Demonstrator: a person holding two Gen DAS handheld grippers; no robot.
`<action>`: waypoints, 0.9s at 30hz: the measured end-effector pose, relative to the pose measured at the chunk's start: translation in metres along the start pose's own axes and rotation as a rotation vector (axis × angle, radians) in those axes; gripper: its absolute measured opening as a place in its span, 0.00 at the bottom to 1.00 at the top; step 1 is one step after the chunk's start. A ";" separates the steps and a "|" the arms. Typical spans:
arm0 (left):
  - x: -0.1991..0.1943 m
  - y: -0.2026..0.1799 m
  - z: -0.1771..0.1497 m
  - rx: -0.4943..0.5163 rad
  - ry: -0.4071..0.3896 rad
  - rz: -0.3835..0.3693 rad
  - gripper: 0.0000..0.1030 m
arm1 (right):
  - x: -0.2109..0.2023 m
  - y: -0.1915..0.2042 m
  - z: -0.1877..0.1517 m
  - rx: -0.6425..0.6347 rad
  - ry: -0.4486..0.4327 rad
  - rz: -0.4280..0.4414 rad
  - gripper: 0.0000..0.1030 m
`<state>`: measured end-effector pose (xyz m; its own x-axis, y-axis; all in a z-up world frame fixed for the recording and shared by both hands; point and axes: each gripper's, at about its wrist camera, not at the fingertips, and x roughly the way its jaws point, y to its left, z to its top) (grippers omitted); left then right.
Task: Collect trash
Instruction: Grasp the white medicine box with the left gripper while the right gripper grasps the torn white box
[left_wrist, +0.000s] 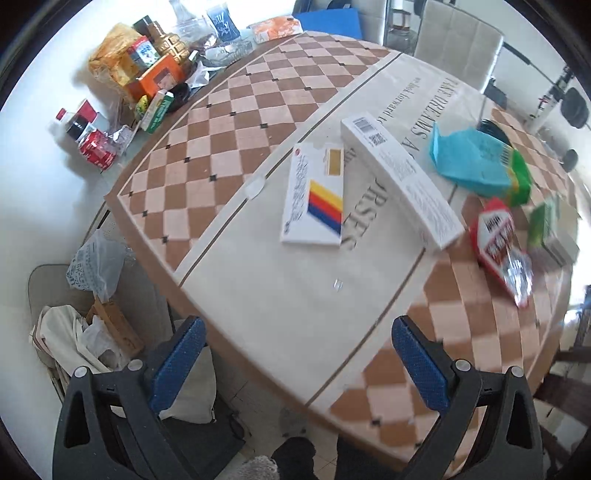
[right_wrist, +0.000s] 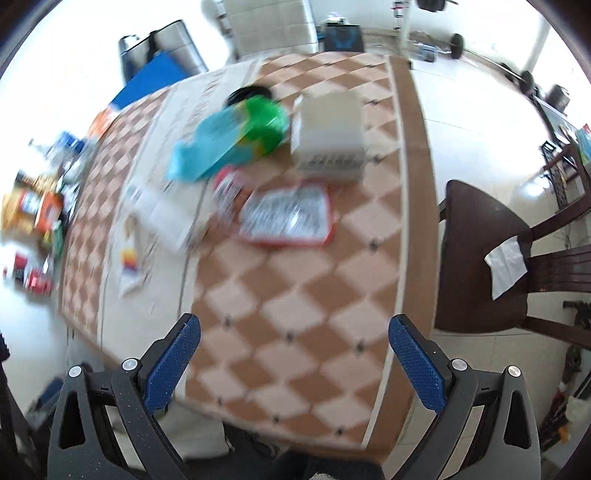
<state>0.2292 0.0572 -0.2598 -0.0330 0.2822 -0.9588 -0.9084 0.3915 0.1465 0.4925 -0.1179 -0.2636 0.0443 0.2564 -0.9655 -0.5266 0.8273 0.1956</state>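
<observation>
Trash lies on a checkered tablecloth. A flat white box with red, yellow and blue stripes, a long white box, a teal and green bag and a red and white wrapper show in the left wrist view. The right wrist view is blurred; it shows the teal and green bag, the red wrapper, a white box and the long white box. My left gripper is open and empty above the table's near edge. My right gripper is open and empty above the near table edge.
Cluttered food packages and bottles sit at the table's far left. A chair with bags stands left of the table. A dark wooden chair with a white paper stands to the right. A grey chair is at the far side.
</observation>
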 end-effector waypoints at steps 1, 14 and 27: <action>0.007 -0.007 0.010 -0.006 0.013 0.015 1.00 | 0.008 -0.006 0.022 0.021 -0.003 -0.009 1.00; 0.121 0.000 0.097 -0.095 0.222 -0.004 1.00 | 0.142 0.000 0.164 0.030 0.144 -0.082 0.99; 0.150 0.001 0.115 -0.032 0.232 -0.056 0.69 | 0.156 0.009 0.178 -0.030 0.132 -0.103 0.73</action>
<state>0.2710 0.2005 -0.3759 -0.0740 0.0506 -0.9960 -0.9242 0.3718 0.0875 0.6459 0.0183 -0.3816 -0.0116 0.1019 -0.9947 -0.5506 0.8298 0.0915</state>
